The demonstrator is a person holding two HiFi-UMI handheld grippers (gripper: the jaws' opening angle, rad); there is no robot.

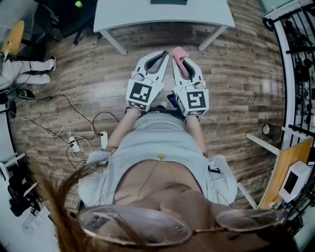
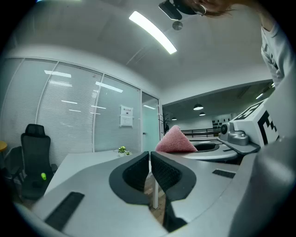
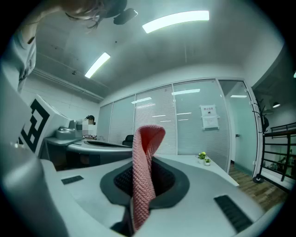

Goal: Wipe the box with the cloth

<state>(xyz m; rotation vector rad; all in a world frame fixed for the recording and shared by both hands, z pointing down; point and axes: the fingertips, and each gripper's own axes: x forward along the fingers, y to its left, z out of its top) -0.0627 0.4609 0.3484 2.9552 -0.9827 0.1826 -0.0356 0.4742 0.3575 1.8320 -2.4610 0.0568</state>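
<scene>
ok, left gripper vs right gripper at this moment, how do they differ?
The white left gripper is empty, its fingers shut on nothing. The white right gripper is shut on a pink knitted cloth. In the head view the cloth sticks out past the right gripper's tips, while the left gripper's tips are bare. Shared: both sit side by side in front of the person, pointing toward the white table.

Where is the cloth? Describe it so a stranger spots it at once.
Below the white table, two white grippers are held side by side over the wood floor. The cloth is the pink knitted strip pinched in the right gripper, poking out past its jaw tips. The left gripper beside it is shut on nothing.
</scene>
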